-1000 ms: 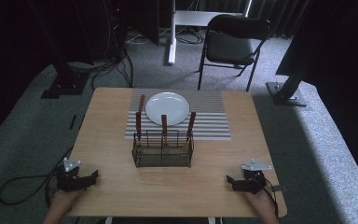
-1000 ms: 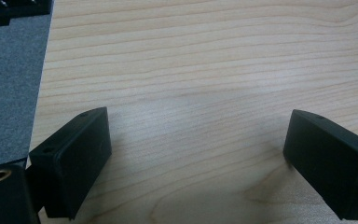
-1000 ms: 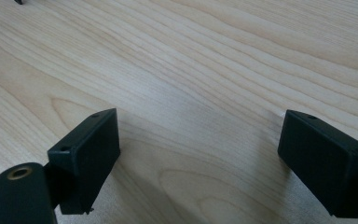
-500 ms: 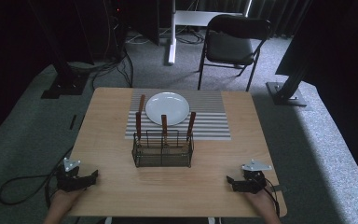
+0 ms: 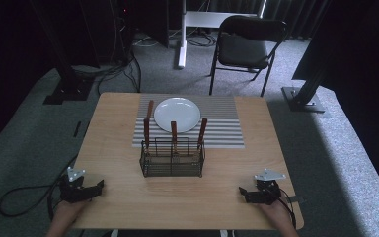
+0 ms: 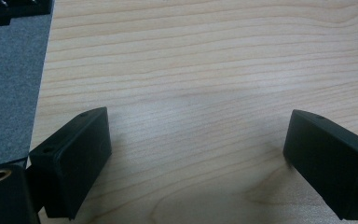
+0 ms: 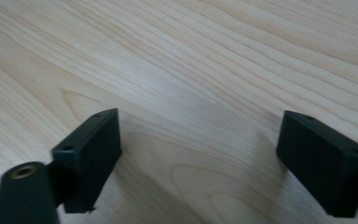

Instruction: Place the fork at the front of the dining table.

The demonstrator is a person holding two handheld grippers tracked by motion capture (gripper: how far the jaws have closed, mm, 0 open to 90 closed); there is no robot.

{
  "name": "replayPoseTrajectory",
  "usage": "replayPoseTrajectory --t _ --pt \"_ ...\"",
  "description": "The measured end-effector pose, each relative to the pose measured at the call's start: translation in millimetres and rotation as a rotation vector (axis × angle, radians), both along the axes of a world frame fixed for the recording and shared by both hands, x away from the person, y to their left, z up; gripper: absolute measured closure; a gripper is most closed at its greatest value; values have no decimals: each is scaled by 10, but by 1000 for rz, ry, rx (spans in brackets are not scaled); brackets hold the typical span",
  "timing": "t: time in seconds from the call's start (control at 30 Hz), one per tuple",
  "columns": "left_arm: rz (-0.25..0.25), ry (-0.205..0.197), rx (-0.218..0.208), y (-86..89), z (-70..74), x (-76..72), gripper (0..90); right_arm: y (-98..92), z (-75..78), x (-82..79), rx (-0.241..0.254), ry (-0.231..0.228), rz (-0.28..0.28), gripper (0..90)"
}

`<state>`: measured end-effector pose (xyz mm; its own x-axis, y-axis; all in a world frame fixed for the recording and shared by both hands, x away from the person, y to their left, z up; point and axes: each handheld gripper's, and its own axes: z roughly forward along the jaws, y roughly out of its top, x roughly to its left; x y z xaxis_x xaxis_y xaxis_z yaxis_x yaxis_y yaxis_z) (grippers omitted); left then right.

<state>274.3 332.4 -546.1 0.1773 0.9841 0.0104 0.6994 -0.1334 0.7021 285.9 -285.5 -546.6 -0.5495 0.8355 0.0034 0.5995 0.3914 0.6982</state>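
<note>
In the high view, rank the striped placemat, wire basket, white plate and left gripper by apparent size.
1. striped placemat
2. wire basket and white plate look alike in size; no ranking between them
3. left gripper, smallest

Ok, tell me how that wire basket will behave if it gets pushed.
The wire basket looks light, so it would probably slide on the smooth table. The three tall handles standing in it may make it top-heavy, perhaps apt to tip.

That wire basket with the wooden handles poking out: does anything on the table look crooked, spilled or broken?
Nothing stands out. The wire basket stands upright near the table's middle, three wooden-handled utensils upright in it. The white plate lies flat on the striped placemat behind. The left gripper and right gripper rest open at the near edge.
</note>
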Motion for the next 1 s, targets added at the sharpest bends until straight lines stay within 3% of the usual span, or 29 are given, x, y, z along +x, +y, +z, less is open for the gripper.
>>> replayPoseTrajectory --t 0.17,0.47,1.0 --pt "0 2 1 0 2 0 74 77 30 -37 -23 -22 4 146" --pt "1 0 -2 -2 1 0 74 117 226 -95 56 -39 4 147" --pt "0 2 0 0 1 0 74 418 606 -151 98 -126 74 148"
